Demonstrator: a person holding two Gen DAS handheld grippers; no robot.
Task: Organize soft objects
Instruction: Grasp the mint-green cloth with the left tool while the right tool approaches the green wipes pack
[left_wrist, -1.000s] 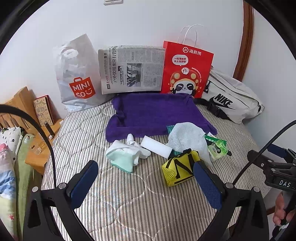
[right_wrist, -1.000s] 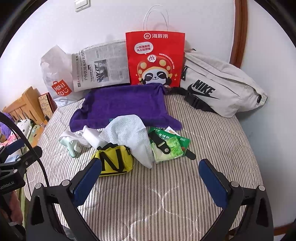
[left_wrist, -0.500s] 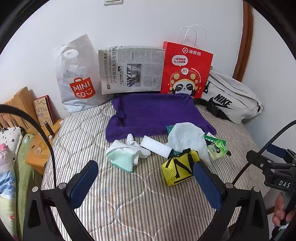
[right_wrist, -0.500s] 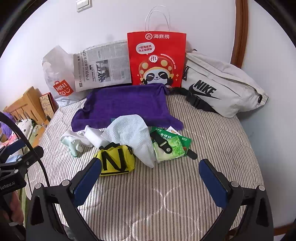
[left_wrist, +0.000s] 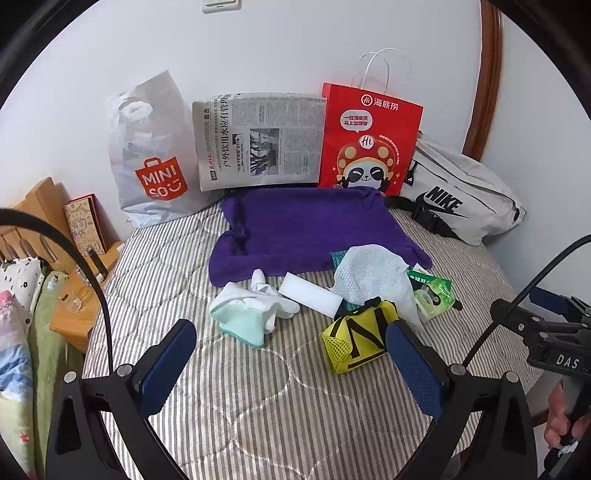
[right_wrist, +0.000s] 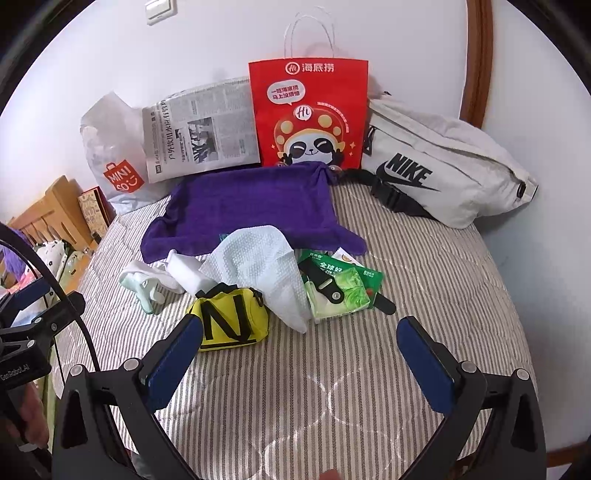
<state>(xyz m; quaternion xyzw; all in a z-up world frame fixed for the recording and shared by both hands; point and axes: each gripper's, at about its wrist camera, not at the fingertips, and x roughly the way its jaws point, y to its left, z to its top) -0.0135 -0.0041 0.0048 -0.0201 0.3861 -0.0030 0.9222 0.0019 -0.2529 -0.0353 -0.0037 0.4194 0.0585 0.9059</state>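
A pile of soft things lies on the striped bed: a purple towel (left_wrist: 314, 229) (right_wrist: 251, 206), a white textured cloth (left_wrist: 373, 273) (right_wrist: 258, 262), a white-and-mint sock bundle (left_wrist: 251, 306) (right_wrist: 147, 280), a white sponge block (left_wrist: 310, 293), a yellow mesh pouch (left_wrist: 358, 332) (right_wrist: 229, 317) and a green tissue pack (left_wrist: 432, 291) (right_wrist: 336, 291). My left gripper (left_wrist: 291, 358) is open and empty, in front of the socks and pouch. My right gripper (right_wrist: 299, 354) is open and empty, in front of the pouch and tissue pack.
Against the wall stand a white Miniso bag (left_wrist: 151, 155), a folded newspaper (left_wrist: 258, 140), a red panda paper bag (left_wrist: 369, 144) (right_wrist: 310, 114) and a grey Nike bag (left_wrist: 458, 195) (right_wrist: 436, 162). A wooden bedside stand (left_wrist: 74, 310) is at the left.
Both grippers have eased slightly forward toward the pile. Nothing on the bed has moved.
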